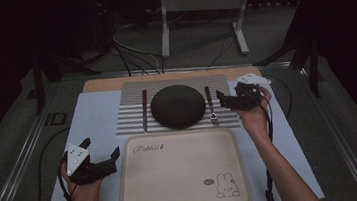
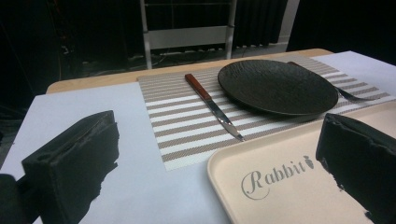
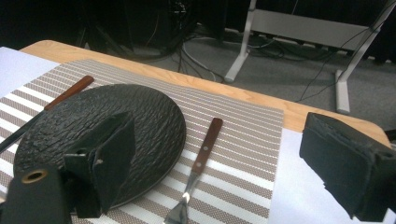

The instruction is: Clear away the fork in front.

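Observation:
A black textured plate (image 1: 177, 106) rests in the middle of a striped placemat (image 1: 131, 98). A wooden-handled knife (image 1: 144, 111) lies left of it and a wooden-handled fork (image 1: 211, 108) right of it. My right gripper (image 1: 222, 99) hovers just right of the fork, open, jaws pointing left with nothing between them. In the right gripper view the fork (image 3: 201, 156) lies between the spread jaws, below them, beside the plate (image 3: 140, 116). My left gripper (image 1: 102, 147) is open at the front left, over the left edge of a beige tray (image 1: 181, 173). The left gripper view shows the knife (image 2: 212, 105) and plate (image 2: 278, 86) ahead.
A pale blue sheet (image 1: 96, 124) covers the wooden table under the placemat and the tray, which is printed with "Rabbit" (image 2: 273, 176) and a bunny. Cables and a metal stand (image 1: 202, 7) are on the floor beyond the far edge.

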`<action>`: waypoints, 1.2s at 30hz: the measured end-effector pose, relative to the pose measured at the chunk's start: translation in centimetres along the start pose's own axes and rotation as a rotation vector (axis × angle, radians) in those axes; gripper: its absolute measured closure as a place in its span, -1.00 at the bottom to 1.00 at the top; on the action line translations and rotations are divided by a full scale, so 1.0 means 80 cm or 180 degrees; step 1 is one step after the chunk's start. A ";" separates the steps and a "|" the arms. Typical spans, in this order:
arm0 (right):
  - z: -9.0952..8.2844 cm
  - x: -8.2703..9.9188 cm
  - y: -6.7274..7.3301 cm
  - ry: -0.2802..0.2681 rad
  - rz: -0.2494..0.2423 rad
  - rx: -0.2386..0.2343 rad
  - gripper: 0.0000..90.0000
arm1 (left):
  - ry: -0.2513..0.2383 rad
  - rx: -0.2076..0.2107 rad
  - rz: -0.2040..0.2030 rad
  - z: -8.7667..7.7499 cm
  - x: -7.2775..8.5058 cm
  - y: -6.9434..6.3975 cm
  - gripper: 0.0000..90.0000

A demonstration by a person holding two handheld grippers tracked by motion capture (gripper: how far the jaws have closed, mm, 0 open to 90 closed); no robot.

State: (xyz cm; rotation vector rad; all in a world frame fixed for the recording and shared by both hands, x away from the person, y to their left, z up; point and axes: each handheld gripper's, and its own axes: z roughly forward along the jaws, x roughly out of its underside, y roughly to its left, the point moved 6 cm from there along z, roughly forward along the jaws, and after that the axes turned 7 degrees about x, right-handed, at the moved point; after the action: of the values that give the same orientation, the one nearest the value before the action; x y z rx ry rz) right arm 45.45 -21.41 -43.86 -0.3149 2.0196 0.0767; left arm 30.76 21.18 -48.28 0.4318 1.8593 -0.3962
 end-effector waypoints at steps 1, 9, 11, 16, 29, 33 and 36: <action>0.003 -0.001 -0.001 0.0017 -0.0011 0.0014 -0.76 | -0.0001 -0.0001 0.0000 0.000 0.000 0.000 -1.00; 0.027 -0.003 -0.004 0.0159 -0.0074 0.0081 -0.76 | 0.0003 -0.0001 0.0001 0.001 0.000 0.000 -1.00; 0.033 -0.005 -0.005 0.0194 -0.0055 0.0094 -0.76 | 0.0005 -0.0002 0.0006 0.001 0.000 0.000 -1.00; 0.047 -0.008 -0.003 0.0280 -0.0066 0.0110 -0.76 | 0.0003 0.0000 0.0004 0.001 0.000 0.001 -1.00; 0.087 -0.001 0.001 0.0653 -0.0029 0.0165 -0.75 | -0.0019 -0.0003 -0.0001 -0.001 -0.001 0.002 -1.00; 0.095 -0.001 0.005 0.0740 -0.0031 0.0149 -0.76 | -0.0021 -0.0001 -0.0002 -0.001 -0.001 0.001 -1.00; 0.099 -0.001 0.006 0.0779 -0.0011 0.0142 -0.75 | -0.0029 -0.0002 -0.0010 -0.002 -0.001 0.001 -1.00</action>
State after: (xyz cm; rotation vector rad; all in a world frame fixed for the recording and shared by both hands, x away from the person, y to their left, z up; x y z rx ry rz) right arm 52.27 -19.43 -47.40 -0.3117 2.2595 -0.0097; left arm 30.66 21.31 -48.14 0.4260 1.8514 -0.3993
